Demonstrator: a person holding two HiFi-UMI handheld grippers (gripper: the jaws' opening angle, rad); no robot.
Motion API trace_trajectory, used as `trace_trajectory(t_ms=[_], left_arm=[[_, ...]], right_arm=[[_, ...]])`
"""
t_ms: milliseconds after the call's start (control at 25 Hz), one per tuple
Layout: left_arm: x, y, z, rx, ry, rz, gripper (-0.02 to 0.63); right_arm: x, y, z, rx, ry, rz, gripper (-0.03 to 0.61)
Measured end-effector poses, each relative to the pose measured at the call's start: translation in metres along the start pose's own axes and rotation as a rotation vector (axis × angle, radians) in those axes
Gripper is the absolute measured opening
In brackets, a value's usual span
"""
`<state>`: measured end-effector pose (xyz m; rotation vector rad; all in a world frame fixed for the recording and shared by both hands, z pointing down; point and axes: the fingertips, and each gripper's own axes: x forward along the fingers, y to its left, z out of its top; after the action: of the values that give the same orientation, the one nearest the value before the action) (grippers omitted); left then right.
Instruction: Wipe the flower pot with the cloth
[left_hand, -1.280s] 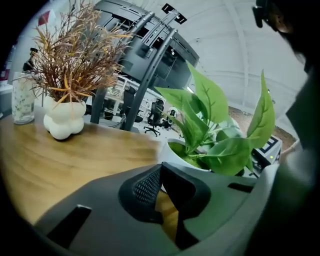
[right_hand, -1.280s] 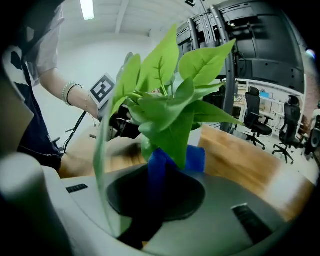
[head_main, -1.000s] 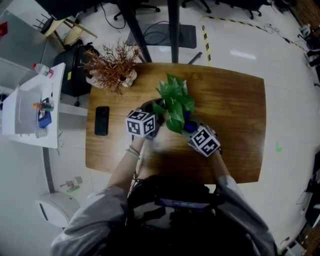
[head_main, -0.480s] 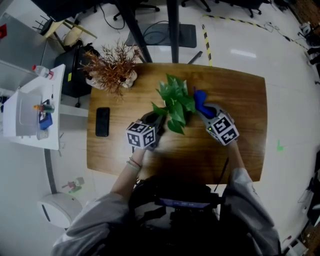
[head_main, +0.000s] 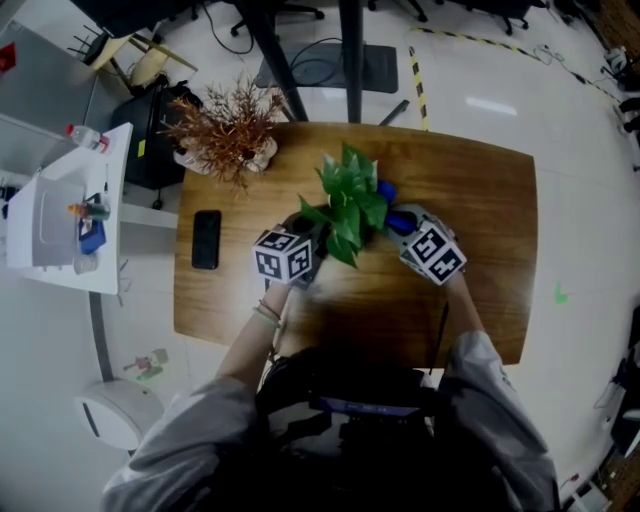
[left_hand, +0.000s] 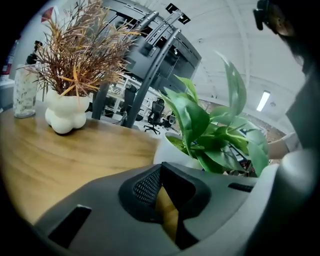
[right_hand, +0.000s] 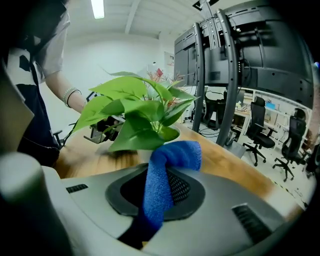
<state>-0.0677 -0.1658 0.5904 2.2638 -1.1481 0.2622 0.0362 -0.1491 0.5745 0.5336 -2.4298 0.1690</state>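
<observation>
Right gripper view: cloth (right_hand: 167, 172) between tongs (right_hand: 159, 200)

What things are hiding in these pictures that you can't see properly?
- Flower pot: in the head view, the leaves cover it; in the right gripper view, the cloth and leaves mostly do.
- Whether the cloth touches the pot: the cloth itself hides that spot.
- Bits on the white side table, head view: too small.

A wooden table (head_main: 480, 200) stands on a pale glossy floor (head_main: 590, 180), white side table (head_main: 55, 265) left, office chairs (right_hand: 260, 131) beyond.
</observation>
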Motion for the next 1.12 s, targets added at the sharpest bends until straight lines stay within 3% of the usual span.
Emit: trace_trajectory(t_ms=[280, 480, 720, 1120], left_arm=[[0.009, 0.020, 0.009, -0.010, -0.010, 0.023, 0.003], [0.010, 0.023, 0.014, -0.015, -0.010, 0.028, 0.003], [-0.011, 0.014, 0.016, -0.004, -0.034, 0.023, 0.003], [-0.078, -0.016, -0.013, -0.074, -0.075, -0.010, 0.003]], right_arm=[[0.019, 0.023, -0.009, 0.037, 0.028, 0.022, 0.052], [0.023, 0.026, -0.010, 0.103, 0.031, -0.009, 0.052], [-0.006, 0.020, -0.015, 0.303, -0.032, -0.156, 0.052], [-0.068, 0.069, -0.005, 0.580, -0.184, -0.292, 0.052]])
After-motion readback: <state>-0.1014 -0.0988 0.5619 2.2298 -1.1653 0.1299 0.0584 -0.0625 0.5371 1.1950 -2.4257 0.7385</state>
